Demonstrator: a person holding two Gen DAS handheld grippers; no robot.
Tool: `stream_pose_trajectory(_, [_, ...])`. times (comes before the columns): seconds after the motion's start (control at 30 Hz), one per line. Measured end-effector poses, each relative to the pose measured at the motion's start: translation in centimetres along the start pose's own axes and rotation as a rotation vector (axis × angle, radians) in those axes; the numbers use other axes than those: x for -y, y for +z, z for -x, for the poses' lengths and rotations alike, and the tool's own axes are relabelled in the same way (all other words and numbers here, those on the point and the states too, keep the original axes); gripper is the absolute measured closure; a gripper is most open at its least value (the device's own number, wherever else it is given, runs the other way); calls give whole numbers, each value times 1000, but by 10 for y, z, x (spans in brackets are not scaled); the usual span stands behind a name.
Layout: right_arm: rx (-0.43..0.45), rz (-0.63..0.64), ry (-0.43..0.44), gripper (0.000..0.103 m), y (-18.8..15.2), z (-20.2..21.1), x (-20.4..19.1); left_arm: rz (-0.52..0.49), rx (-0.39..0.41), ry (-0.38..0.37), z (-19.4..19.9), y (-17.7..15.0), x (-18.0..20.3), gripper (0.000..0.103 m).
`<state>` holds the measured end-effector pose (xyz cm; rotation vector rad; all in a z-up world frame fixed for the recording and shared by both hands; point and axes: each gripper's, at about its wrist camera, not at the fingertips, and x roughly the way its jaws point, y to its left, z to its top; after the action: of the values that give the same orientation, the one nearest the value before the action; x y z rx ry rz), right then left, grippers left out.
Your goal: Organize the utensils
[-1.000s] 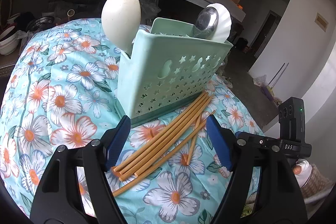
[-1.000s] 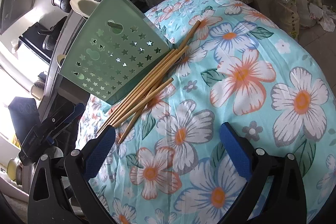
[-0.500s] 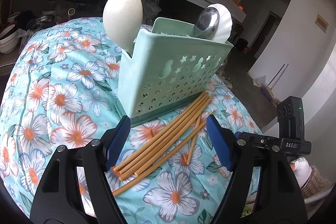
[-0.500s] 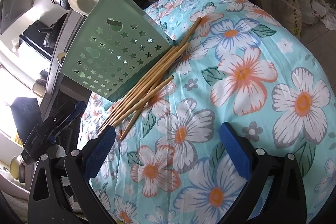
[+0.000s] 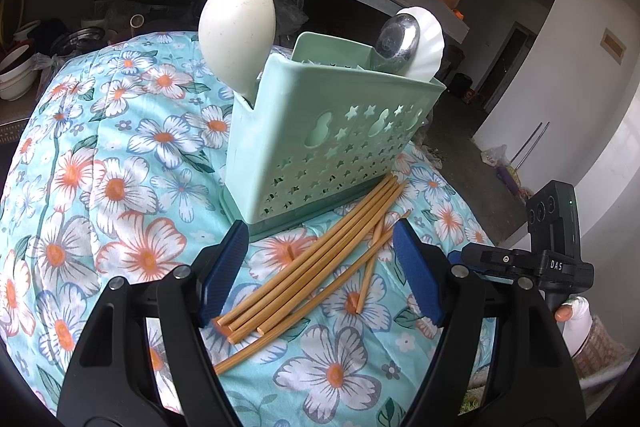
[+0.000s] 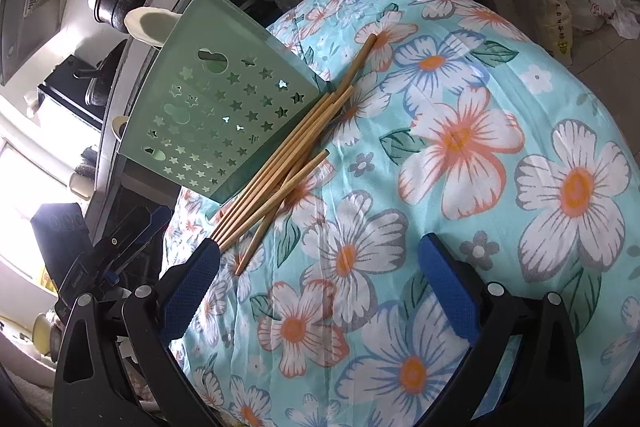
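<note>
While the left gripper (image 5: 320,267) hovers with jaws spread and nothing between the pads, a bundle of wooden chopsticks (image 5: 316,267) lies loose on the floral cloth (image 5: 120,187), fanned against the base of the mint-green utensil caddy (image 5: 332,139). Caddy stands upright; holds a white spoon (image 5: 238,31), a metal spoon (image 5: 398,41) and a white scalloped piece (image 5: 430,47). Right gripper (image 6: 320,275): jaws also spread, empty, over bare cloth just beside the chopstick ends.
</note>
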<state>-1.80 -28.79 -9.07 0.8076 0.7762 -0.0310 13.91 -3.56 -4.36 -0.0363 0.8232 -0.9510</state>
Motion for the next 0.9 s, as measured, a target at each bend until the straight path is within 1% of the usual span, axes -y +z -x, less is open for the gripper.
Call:
stream_pose_trajectory(0.5, [-29,26,0,6,1,-3,-2,2,-2,-5,1,-3,2,32])
stream_pose_trajectory(0.9, [-33,32,-6,6,1,-4,-2,4,-3,-5,0,-4,3,32])
